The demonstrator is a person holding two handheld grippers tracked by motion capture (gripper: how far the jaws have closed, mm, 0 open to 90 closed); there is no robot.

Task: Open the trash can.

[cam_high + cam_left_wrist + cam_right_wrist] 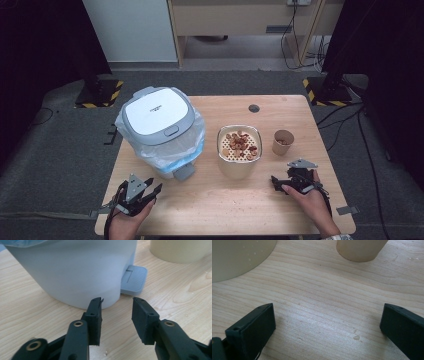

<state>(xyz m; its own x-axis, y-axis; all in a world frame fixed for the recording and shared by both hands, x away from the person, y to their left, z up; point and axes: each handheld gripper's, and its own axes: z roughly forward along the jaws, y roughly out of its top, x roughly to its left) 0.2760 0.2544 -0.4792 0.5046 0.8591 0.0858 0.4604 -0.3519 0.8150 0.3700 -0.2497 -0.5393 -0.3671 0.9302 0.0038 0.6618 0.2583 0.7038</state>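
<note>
Looking down from the high view, the wooden table (210, 200) carries a pedal bin (159, 127) with a grey lid and a plastic liner towards its left edge, a cream bowl (239, 150) of brown snacks near its middle, and a small paper cup (283, 142) just beside the bowl on the side of the right edge. The left gripper (152, 190) rests near the front left corner, just in front of the bin, its jaws parted with nothing between them. The right gripper (279, 184) lies near the front right corner, in front of the cup and well apart from it, jaws spread on bare wood.

In the left gripper view, the left gripper (117, 302) points at the bin's pale wall (75, 270) and stands just short of it. The grey foot pedal (133, 280) juts from the bin's base onto the table, beyond the jaws, which stand partly open and empty.

In the right gripper view, the right gripper (327, 312) has its jaws wide apart over bare tabletop, holding nothing. The bowl's side (237, 257) shows at the upper left, the cup's base (359, 250) at the top.
</note>
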